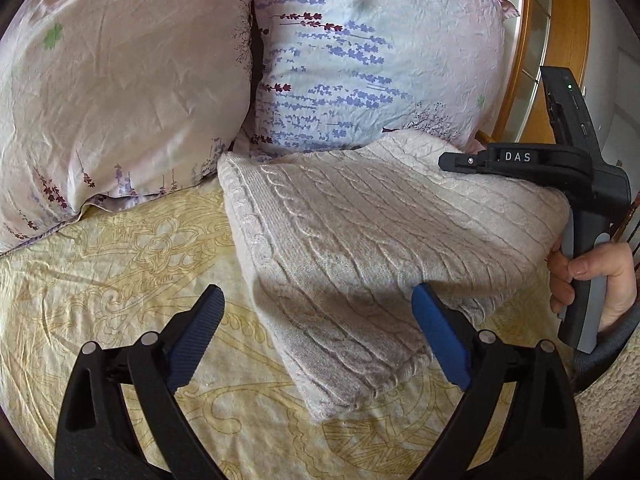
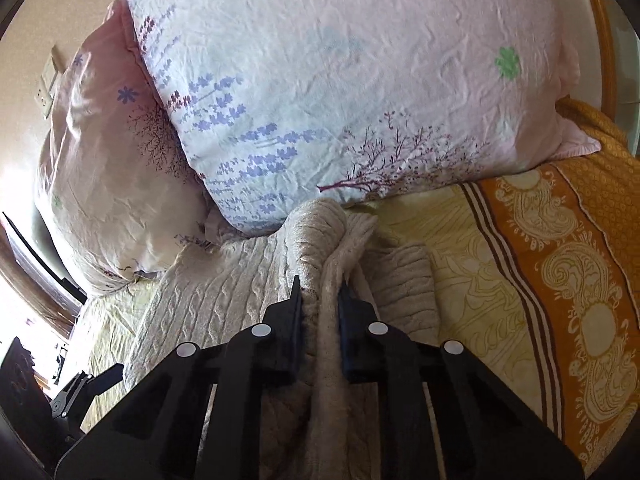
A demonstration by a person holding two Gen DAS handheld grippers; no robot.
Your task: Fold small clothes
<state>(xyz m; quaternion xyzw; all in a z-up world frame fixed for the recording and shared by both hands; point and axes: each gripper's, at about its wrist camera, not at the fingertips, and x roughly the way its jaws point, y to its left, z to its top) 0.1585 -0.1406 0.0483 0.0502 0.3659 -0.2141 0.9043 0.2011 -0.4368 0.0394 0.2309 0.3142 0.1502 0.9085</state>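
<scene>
A beige cable-knit sweater (image 1: 360, 240) lies folded on the yellow patterned bedspread (image 1: 100, 280), its far edge against the pillows. My left gripper (image 1: 320, 336) is open and empty, its blue pads on either side of the sweater's near corner. My right gripper (image 2: 320, 300) is shut on a bunched fold of the sweater (image 2: 320, 248) at its right edge. In the left wrist view the right gripper (image 1: 460, 162) reaches over the sweater's right side, held by a hand (image 1: 592, 276).
Two floral pillows (image 1: 120, 92) (image 1: 372, 52) stand behind the sweater. An orange patterned border (image 2: 568, 280) runs along the bedspread's right side. A wooden headboard frame (image 1: 520, 40) is at the far right.
</scene>
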